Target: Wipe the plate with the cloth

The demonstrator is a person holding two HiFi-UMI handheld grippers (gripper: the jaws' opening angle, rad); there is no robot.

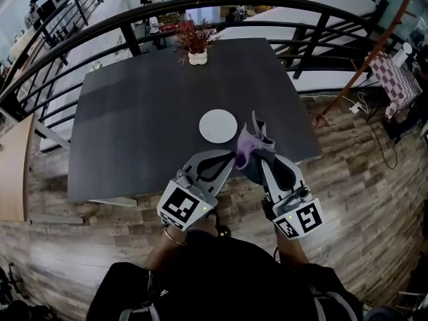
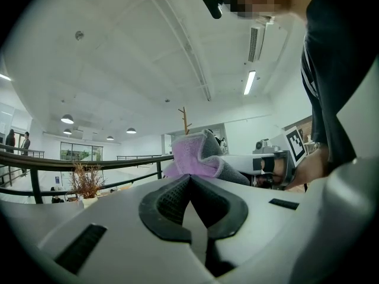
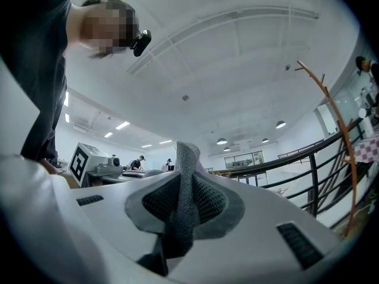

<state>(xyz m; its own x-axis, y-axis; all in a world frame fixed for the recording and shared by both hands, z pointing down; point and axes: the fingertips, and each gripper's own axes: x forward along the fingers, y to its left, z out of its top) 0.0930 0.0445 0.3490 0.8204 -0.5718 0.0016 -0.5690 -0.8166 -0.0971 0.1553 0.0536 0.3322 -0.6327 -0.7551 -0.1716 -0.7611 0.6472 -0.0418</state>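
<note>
Wiping has not begun: the plate (image 1: 218, 126) sits bare on the table (image 1: 134, 126), the cloth (image 1: 248, 145) is held at its 4 o'clock, pinched in the right gripper (image 3: 183, 185), and the left gripper (image 2: 190, 179) is closed and empty.

Open-plan office mezzanine, looking out over a wider workspace

A dark table (image 1: 134, 126) stands on a wood-plank floor (image 1: 348, 179) behind a curved black railing (image 1: 221, 2), with a potted dried plant (image 1: 195, 42) at its far edge. Round ceiling lights (image 2: 67, 119), a ceiling air vent (image 2: 256, 43) and people at desks (image 3: 141, 161) in the background mark it as a shared workplace, not a home.
</note>
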